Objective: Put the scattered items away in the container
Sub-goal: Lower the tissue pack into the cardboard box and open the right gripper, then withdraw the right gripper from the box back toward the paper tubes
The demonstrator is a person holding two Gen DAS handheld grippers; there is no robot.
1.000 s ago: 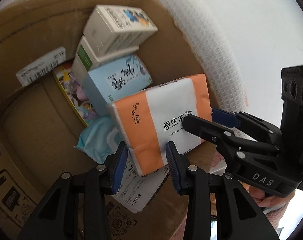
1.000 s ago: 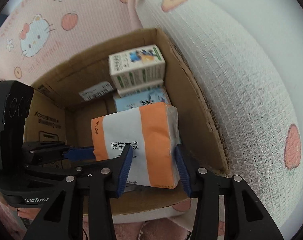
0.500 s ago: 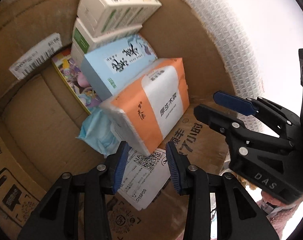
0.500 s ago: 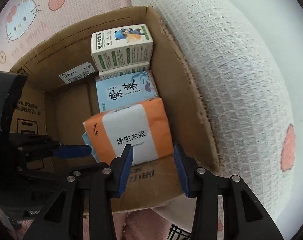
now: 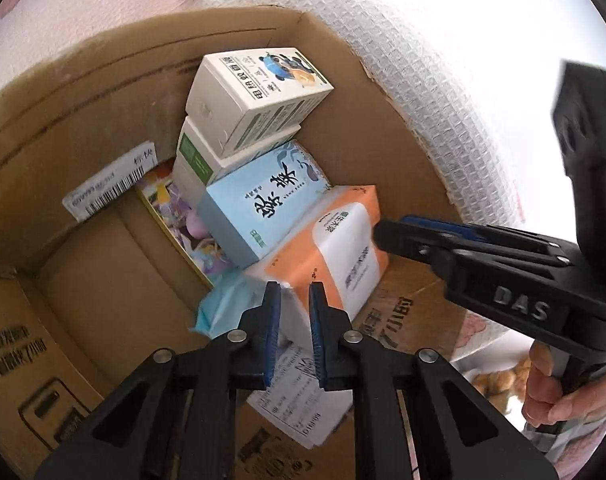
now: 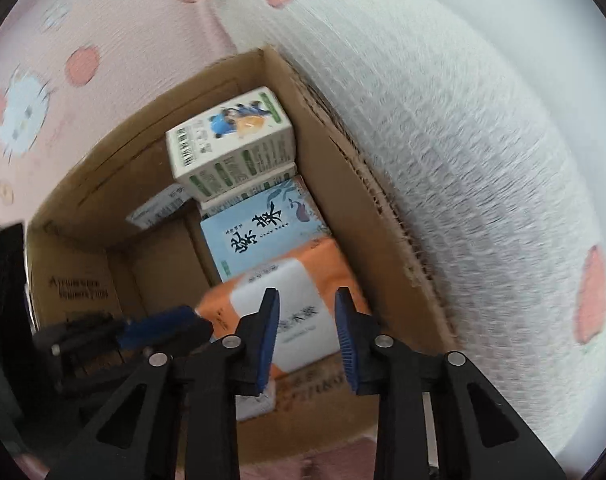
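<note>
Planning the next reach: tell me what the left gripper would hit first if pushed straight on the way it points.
Probably the orange tissue pack in the cardboard box: the left gripper is shut and aimed at its near corner. Depth is hard to judge.

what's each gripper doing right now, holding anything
left gripper: shut, holding nothing; tissue pack lies in the box.
right gripper: jaws closing, nothing between them, above the tissue pack.
</note>
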